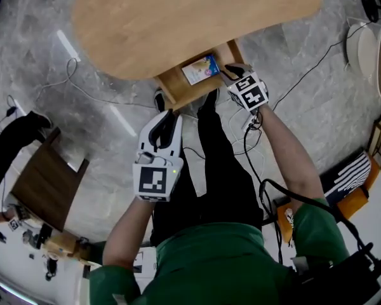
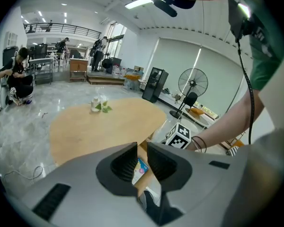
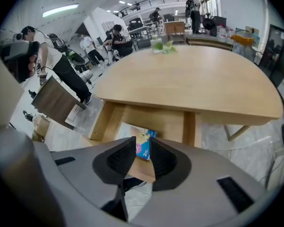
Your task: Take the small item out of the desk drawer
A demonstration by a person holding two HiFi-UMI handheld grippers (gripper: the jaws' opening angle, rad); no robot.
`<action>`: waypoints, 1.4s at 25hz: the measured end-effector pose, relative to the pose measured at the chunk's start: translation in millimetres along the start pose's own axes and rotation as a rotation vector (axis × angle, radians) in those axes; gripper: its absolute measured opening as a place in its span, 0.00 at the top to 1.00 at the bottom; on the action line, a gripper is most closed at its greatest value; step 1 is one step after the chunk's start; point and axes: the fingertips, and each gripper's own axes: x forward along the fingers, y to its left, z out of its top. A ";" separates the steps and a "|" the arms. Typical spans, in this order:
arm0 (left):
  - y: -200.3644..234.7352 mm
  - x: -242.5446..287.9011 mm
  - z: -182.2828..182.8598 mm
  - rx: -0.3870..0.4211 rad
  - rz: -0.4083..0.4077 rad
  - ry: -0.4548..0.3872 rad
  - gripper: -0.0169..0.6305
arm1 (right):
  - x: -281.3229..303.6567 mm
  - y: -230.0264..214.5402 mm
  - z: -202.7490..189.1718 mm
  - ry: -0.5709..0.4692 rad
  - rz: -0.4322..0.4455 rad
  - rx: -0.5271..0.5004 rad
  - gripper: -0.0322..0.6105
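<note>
The light wooden desk [image 1: 178, 18] has its drawer [image 1: 178, 88] pulled out toward me. A small blue and white packet [image 1: 200, 68] lies flat inside it. My right gripper [image 1: 228, 72] hangs at the drawer's right end, close beside the packet, jaws apart with nothing pressed between them. In the right gripper view the packet [image 3: 146, 143] shows through the gap of that gripper [image 3: 143, 150]. My left gripper [image 1: 165, 118] is lower, just in front of the drawer over my legs, open and empty. In the left gripper view the packet [image 2: 141, 167] shows beyond its jaws [image 2: 142, 152].
A dark wooden chair [image 1: 47, 183] stands on the marble floor at the left, with cables [image 1: 82, 88] trailing nearby. A white round object [image 1: 374, 53] is at the right. A small plant [image 2: 99, 105] sits on the desk. People work in the background.
</note>
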 end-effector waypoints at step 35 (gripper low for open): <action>63.5 4.3 -52.6 -0.238 0.106 0.004 0.86 | 100.5 -15.8 -27.0 0.316 0.137 -0.093 0.89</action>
